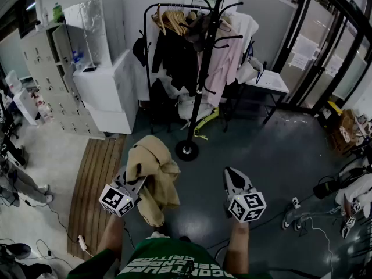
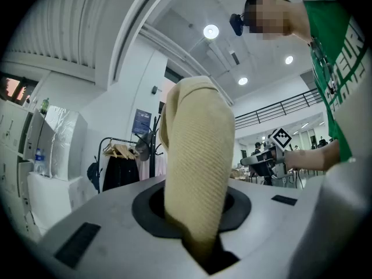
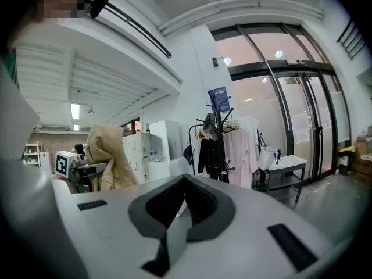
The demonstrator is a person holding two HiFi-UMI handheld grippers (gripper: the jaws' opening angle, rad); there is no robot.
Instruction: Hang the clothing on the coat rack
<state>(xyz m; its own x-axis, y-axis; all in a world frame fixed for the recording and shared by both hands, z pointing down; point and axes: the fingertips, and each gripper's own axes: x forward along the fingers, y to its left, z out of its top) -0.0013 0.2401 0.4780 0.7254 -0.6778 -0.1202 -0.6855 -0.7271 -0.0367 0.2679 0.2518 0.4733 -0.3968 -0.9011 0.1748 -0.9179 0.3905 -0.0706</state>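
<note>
A tan coat (image 1: 152, 176) hangs in a bundle from my left gripper (image 1: 135, 182), low at the centre left of the head view. In the left gripper view a ribbed fold of the coat (image 2: 197, 167) rises from between the jaws of the left gripper (image 2: 196, 231), which is shut on it. My right gripper (image 1: 230, 174) is held beside it to the right, shut and empty, and the right gripper (image 3: 185, 183) has its pads together. The black coat rack (image 1: 200, 80) stands ahead with a round base (image 1: 187, 150). Garments hang on its hooks.
A clothes rail with wooden hangers (image 1: 171, 19) and dark and pink garments stands behind the rack. White cabinets (image 1: 107, 89) and lockers (image 1: 49, 68) stand at the left, a wooden platform (image 1: 93, 179) lies on the floor, and a small white table (image 1: 267, 81) and glass doors (image 1: 325, 45) are at the right.
</note>
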